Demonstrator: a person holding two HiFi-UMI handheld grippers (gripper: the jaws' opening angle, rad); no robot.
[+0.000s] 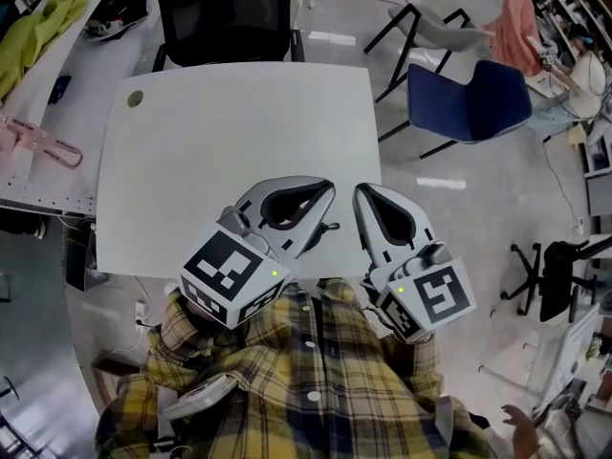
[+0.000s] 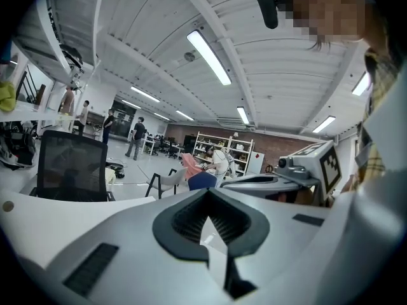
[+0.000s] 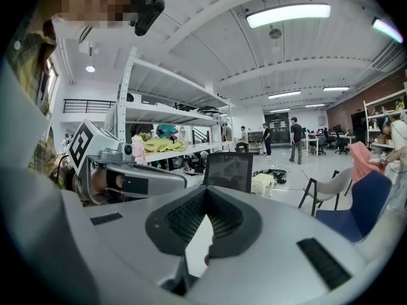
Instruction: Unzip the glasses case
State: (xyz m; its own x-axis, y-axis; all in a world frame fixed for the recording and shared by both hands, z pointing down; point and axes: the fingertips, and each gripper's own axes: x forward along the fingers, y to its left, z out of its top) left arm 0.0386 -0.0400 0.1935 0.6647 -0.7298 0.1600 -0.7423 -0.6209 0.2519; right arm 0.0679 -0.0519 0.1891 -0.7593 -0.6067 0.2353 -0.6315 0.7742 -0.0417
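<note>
No glasses case shows in any view. The white table [image 1: 239,142] is bare apart from a small round disc [image 1: 135,98] at its far left corner. My left gripper [image 1: 328,191] hovers over the table's near edge, jaws shut with nothing between them; in the left gripper view its tips [image 2: 206,192] meet, and the right gripper's marker cube [image 2: 321,164] shows beside it. My right gripper [image 1: 361,192] sits just to its right, also shut and empty, with tips [image 3: 205,192] closed together. Both point level across the table. A person's plaid shirt [image 1: 287,381] fills the bottom.
A black mesh chair [image 1: 225,12] stands at the table's far side. A blue chair [image 1: 469,98] and a grey chair [image 1: 440,27] stand to the right. A bench on the left carries a yellow-green cloth [image 1: 38,27] and pink items [image 1: 38,142].
</note>
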